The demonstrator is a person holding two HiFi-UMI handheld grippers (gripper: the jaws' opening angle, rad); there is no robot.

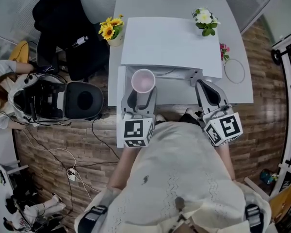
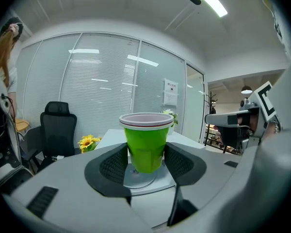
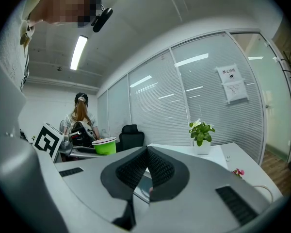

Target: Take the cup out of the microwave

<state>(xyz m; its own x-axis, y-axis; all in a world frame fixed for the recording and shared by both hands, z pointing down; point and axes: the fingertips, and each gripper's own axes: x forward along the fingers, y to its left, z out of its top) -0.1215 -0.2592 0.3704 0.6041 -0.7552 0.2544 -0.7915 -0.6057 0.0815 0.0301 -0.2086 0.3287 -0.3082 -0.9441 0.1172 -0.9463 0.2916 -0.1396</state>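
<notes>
A green cup with a red-edged white rim stands upright between the jaws of my left gripper, which is shut on it. In the left gripper view both dark pads press the cup's lower sides, and a grey round disc shows under its base. The cup hangs just in front of the white microwave, whose door stands swung out at the left. My right gripper is beside it on the right, shut with nothing held; its pads meet. The cup also shows at the left there.
Sunflowers and a white-flowered pot flank the microwave on the white table. A cable loop and pink flowers lie at the right. A black chair and a second chair with gear stand left.
</notes>
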